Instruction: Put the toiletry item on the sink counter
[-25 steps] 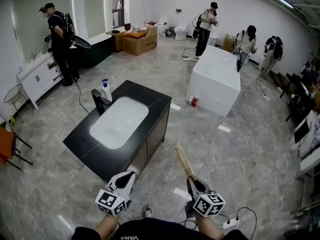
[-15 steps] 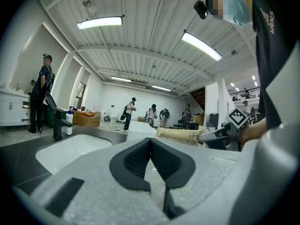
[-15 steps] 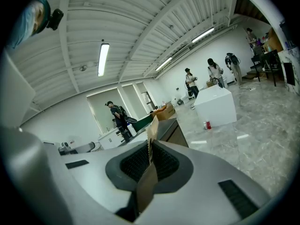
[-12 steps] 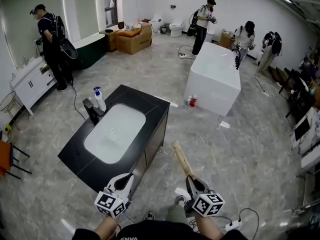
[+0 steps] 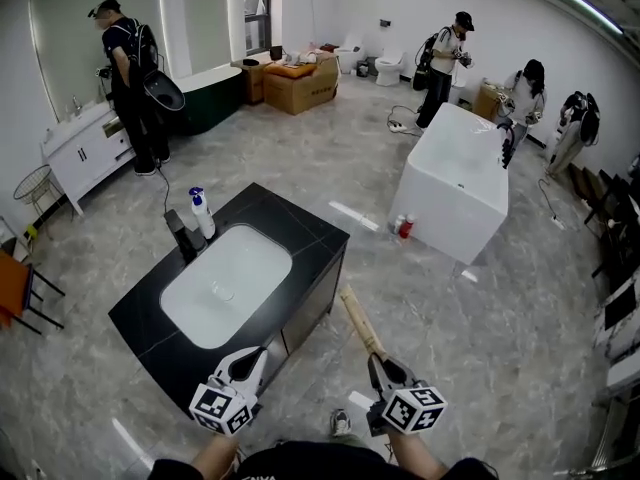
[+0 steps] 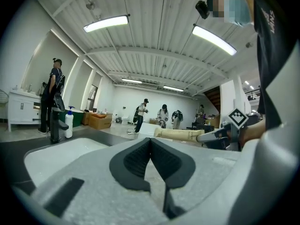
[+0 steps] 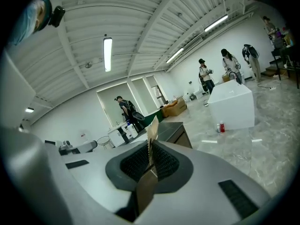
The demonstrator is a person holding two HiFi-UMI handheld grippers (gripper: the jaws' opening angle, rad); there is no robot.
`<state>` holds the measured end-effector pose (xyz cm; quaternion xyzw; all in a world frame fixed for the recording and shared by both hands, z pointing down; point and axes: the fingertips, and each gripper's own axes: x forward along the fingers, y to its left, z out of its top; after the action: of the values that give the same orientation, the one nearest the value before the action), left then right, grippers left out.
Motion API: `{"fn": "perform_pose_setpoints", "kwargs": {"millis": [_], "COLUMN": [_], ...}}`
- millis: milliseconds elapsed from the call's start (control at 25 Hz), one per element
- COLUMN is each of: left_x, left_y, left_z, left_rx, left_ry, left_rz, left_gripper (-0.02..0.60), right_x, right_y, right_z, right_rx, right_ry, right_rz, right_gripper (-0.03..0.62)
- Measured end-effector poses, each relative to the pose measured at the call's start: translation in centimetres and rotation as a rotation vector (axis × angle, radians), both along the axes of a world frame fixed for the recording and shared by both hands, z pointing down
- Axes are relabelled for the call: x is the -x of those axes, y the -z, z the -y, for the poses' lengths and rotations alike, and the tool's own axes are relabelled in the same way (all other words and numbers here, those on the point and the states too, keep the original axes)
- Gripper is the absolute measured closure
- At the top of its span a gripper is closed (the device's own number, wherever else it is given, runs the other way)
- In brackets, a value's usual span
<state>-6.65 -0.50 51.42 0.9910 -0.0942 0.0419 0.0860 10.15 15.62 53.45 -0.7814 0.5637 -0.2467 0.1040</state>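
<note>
One long tan box (image 5: 360, 320) sits clamped in the right hand-held gripper (image 5: 385, 370); left hand-held gripper (image 5: 248, 360) jaws together, empty, near the black surface (image 5: 300, 230).

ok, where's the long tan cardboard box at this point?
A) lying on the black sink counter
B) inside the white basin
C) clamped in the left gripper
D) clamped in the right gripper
D: the right gripper has its pads pressed on the long tan cardboard box, which sticks out ahead of it over the floor, short of the black sink counter.
</note>
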Motion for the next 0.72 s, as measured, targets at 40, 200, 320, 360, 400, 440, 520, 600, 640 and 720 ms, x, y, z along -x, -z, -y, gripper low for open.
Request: {"fn": "perform_pose_setpoints", "kwargs": {"millis": [40, 200, 320, 360, 400, 440, 520, 600, 640, 720], "left_x": [-0.9, -4.0, -5.6, -6.2, -6.7, -7.1, -7.9, -8.5, -8.7, -9.0], "left_y": [0.1, -0.1, -0.4, -0.5, -0.6, -0.6, -0.8, -1.1, -1.3, -1.7], "left_z": [0.2, 0.5, 0.7, 0.7, 0.7, 0.6, 0.4, 0.2, 0.1, 0.3], "left_rx": [-0.001, -0.006, -0.004, -0.002, 0.0, 0.001, 0.007, 0.016, 0.02, 0.027], "left_ry": [0.013, 0.068, 0.119, 0.136, 0.151, 0.165, 0.192, 0.215, 0.224, 0.24], "left_rz": [-0.003, -0.004, 0.0, -0.001, -0.004, -0.007, -0.011, -0.01, -0.004, 0.014], "left_gripper": [0.575, 0.575, 0.575, 0.575, 0.575, 0.575, 0.575, 0.575, 0.575, 0.575], "right_x": [-1.0, -4.7, -7.0, -7.8, -8.5, -9.1, -10.1, -11.1, -11.6, -12.6], "right_y": [0.0, -0.5, -1.0, -1.1, -1.2, -1.3, -1.5, -1.7, -1.8, -1.8], "right_z": [0.4, 1.7, 2.6, 2.8, 3.0, 3.2, 3.6, 4.1, 4.5, 5.2], "right_rx": [-0.001, 0.001, 0.007, 0.008, 0.009, 0.009, 0.011, 0.014, 0.015, 0.014], "right_ry": [0.015, 0.075, 0.121, 0.135, 0.149, 0.163, 0.193, 0.217, 0.226, 0.236], "right_rz": [0.0, 0.005, 0.012, 0.014, 0.017, 0.019, 0.019, 0.017, 0.017, 0.022], "right_gripper": [0.579, 0.58, 0.58, 0.58, 0.58, 0.58, 0.58, 0.58, 0.58, 0.58]}}
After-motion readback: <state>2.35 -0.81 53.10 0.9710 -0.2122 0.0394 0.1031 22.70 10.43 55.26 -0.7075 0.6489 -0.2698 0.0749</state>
